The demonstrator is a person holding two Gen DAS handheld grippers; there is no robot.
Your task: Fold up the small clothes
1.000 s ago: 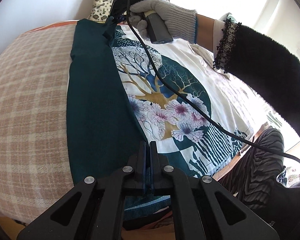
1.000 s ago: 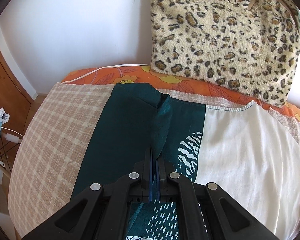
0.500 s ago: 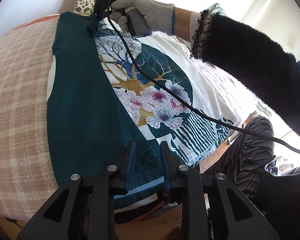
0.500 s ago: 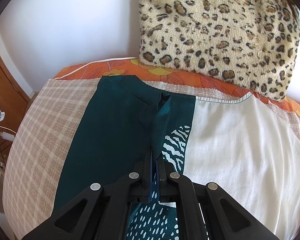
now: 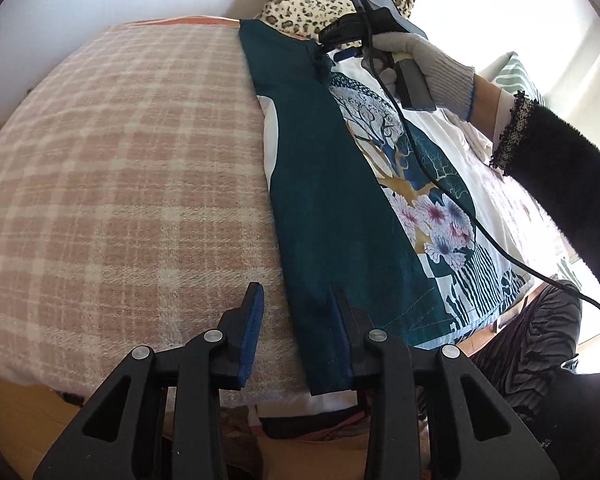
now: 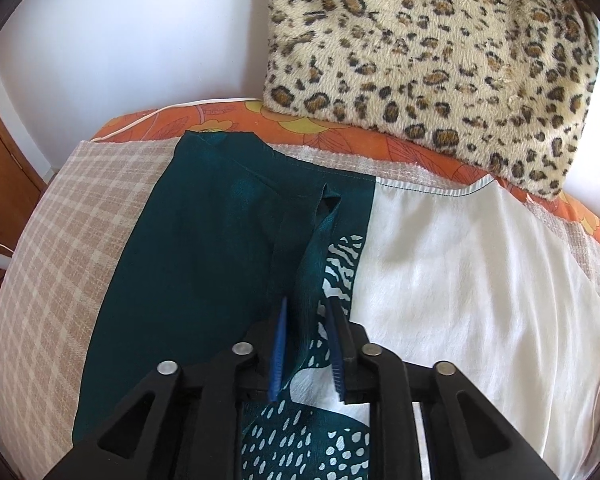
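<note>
Plaid blanket (image 5: 132,184) fills the left of the bed, and on it the garment (image 5: 328,208) lies flat, its teal side panel folded inward over the white printed front. Half a second ago the left gripper (image 5: 296,324) had its jaws narrowly parted around the teal hem; now they stand wide open, one finger over the blanket, the other resting at the folded panel's near edge, with no cloth between them. Further right, the right gripper (image 6: 306,344), clamped on the teal fold a moment ago, has parted its jaws too; a raised ridge of teal fabric (image 6: 312,264) stands loosely between the blue pads, unpinched. Both releases suggest the first lengthwise fold is laid and finished. Judging from that, the opposite white side near the leopard-print cushion (image 6: 432,52) probably needs folding next.
</note>
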